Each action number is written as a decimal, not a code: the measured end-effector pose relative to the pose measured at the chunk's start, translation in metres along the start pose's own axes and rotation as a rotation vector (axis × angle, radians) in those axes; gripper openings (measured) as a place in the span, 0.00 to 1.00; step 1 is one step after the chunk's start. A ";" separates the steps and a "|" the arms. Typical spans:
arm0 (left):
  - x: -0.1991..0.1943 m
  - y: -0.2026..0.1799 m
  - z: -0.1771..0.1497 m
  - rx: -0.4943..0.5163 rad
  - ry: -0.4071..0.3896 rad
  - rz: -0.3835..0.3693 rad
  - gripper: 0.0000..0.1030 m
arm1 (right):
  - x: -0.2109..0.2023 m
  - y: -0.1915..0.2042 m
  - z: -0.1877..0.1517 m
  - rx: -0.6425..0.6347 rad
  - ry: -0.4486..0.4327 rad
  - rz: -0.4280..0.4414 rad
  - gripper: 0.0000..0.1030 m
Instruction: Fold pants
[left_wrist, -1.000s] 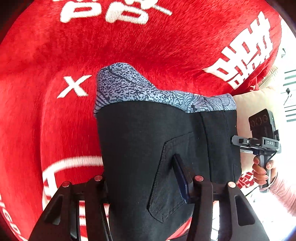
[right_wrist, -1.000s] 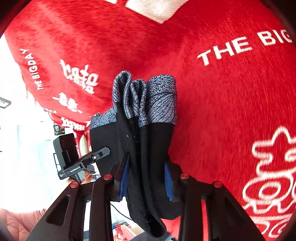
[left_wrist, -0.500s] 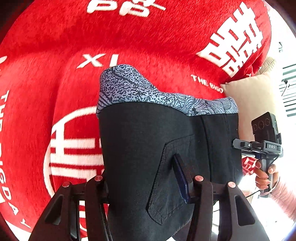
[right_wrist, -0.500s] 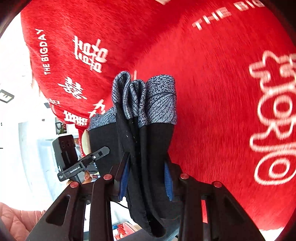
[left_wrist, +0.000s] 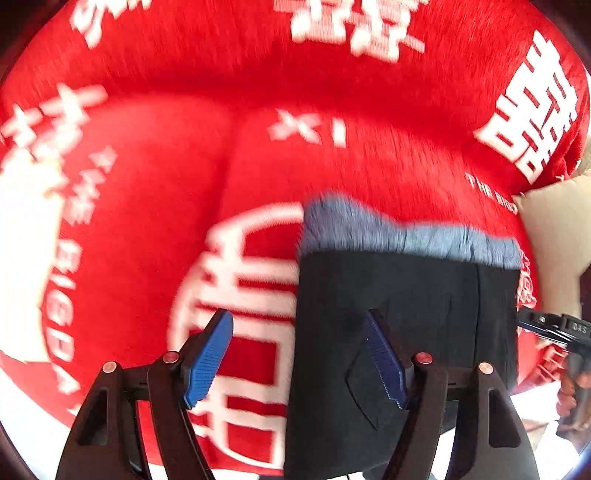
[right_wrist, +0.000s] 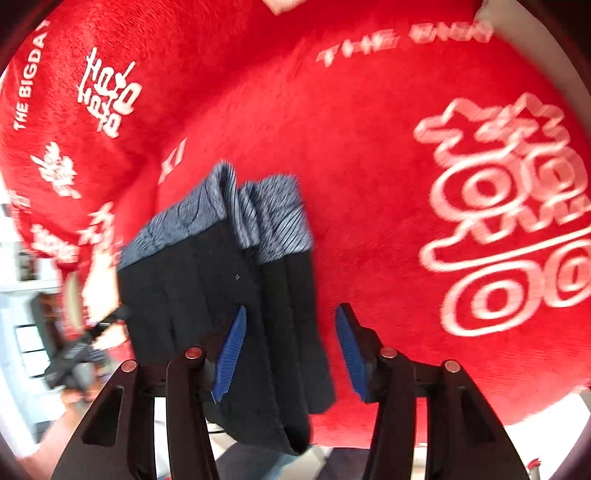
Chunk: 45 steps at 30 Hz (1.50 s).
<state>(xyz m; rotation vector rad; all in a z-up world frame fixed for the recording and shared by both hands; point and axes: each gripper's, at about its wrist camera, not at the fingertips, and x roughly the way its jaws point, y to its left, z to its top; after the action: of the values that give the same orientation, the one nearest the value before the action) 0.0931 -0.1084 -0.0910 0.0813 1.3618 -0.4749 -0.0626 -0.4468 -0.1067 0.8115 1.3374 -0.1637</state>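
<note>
The folded black pants (left_wrist: 399, 317), with a blue-grey patterned band (left_wrist: 406, 236) along the far edge, show blurred over the red blanket (left_wrist: 258, 155). My left gripper (left_wrist: 295, 362) has its jaws opening wide. The pants' left edge sits between them, and the right pad (left_wrist: 384, 362) lies over the cloth without pinching it. In the right wrist view the bundled pants (right_wrist: 229, 288) sit between the opening jaws of my right gripper (right_wrist: 290, 356). The left pad (right_wrist: 229, 358) is against the cloth, and the right pad (right_wrist: 351, 354) stands apart from it.
The red plush blanket (right_wrist: 369, 147) with white characters fills both views. A beige cushion (left_wrist: 554, 229) lies at its right edge. A hand (left_wrist: 576, 384) with the other gripper's handle shows at the far right, and the left gripper's body (right_wrist: 81, 350) appears blurred at the lower left.
Both grippers were shut on the pants and have now opened off them. Both views have swept across the blanket, and the pants sit lower and further right in the left wrist view.
</note>
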 end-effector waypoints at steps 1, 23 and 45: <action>-0.010 -0.002 0.007 -0.008 -0.035 -0.008 0.72 | -0.007 0.004 0.000 -0.012 -0.030 -0.022 0.31; 0.046 -0.035 0.038 0.003 -0.019 0.079 0.88 | 0.012 0.048 0.027 -0.123 -0.091 -0.158 0.34; -0.014 -0.075 -0.074 0.191 0.139 0.228 1.00 | -0.025 0.059 -0.092 -0.153 -0.029 -0.367 0.79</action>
<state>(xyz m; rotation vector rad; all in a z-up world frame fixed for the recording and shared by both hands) -0.0050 -0.1474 -0.0776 0.4286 1.4199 -0.4114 -0.1099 -0.3569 -0.0596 0.4290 1.4433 -0.3554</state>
